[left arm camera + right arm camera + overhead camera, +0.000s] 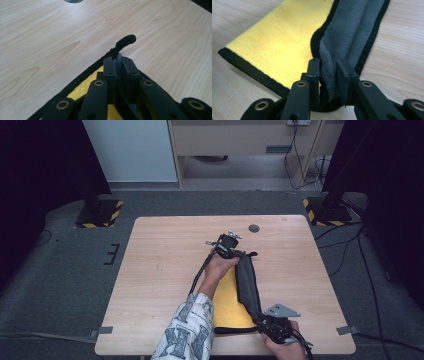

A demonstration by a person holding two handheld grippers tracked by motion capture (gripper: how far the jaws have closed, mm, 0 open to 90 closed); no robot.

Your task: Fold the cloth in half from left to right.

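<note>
Yellow-and-grey cloth [239, 295] lies mid-table, grey flap folded over along its right side.

High view: left gripper [228, 246] at the far corner, right gripper [272, 324] at the near one; table [160, 270] otherwise bare, nothing obstructs.

Left gripper view: jaws clamped on the gathered corner by the hanging loop [126, 41]; a hard tug could slip it.

Right gripper view: jaws narrow, fold [328, 72] loose between them — flap may drop, undoing the fold.
</note>
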